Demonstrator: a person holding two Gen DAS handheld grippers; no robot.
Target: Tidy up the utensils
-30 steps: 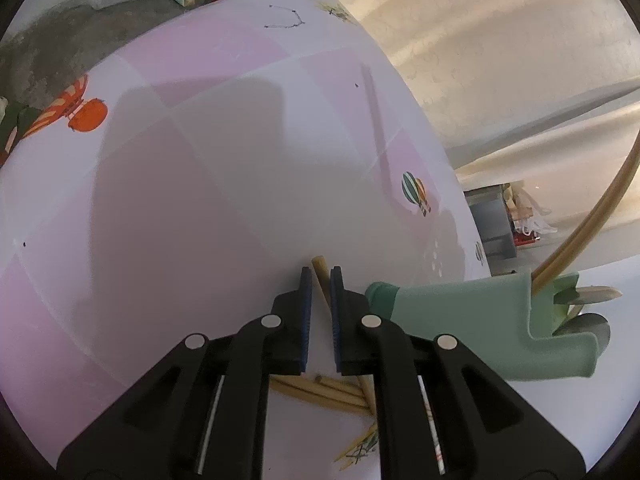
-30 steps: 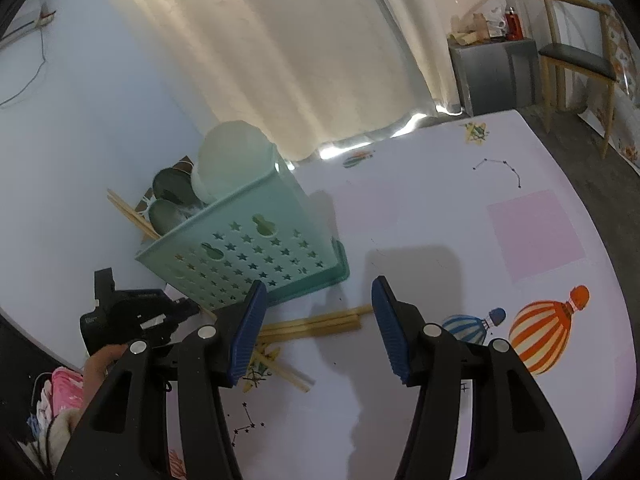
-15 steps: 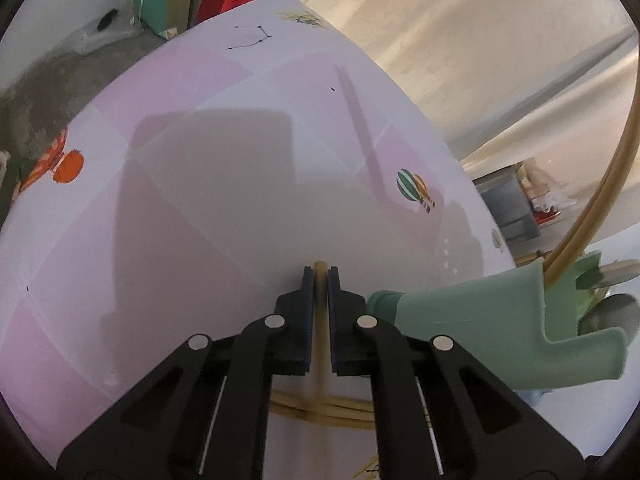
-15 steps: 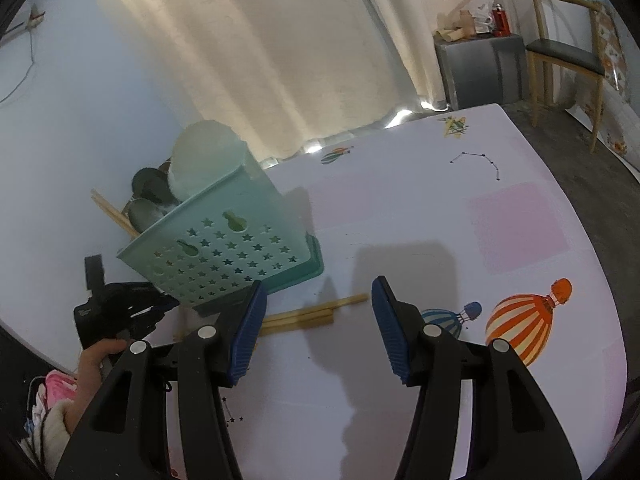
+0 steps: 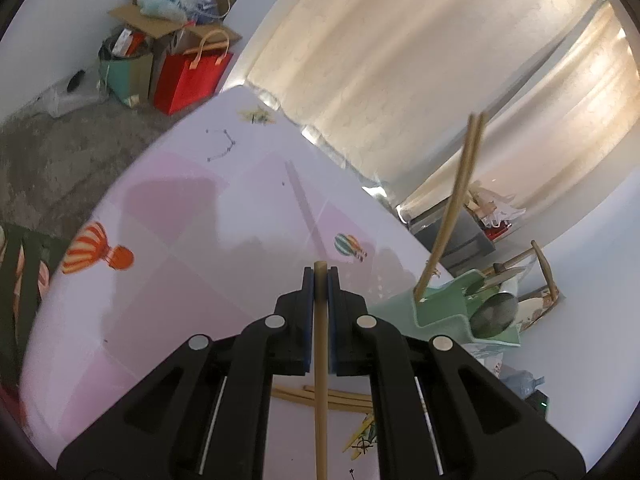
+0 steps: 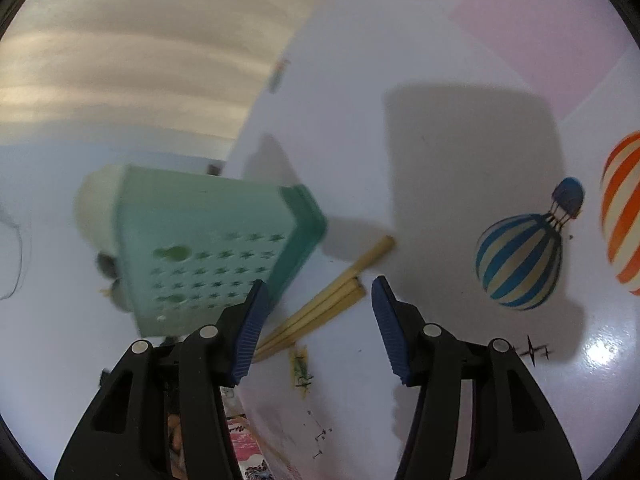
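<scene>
Chopstick (image 5: 320,344) lifted off table, clamped in left tool (image 5: 320,280); right tool (image 6: 316,312) apart; green caddy (image 5: 440,304) holds chopsticks, spoons.

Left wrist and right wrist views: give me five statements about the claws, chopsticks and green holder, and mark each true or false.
1. The left claw is shut on a chopstick. True.
2. The right claw grips a chopstick. False: it is open, holding nothing.
3. Loose chopsticks lie on the table beside the green holder. True.
4. The green holder is empty. False: chopsticks and spoons stand in it.
5. The table is plain wood. False: its cover shows balloons.
</scene>
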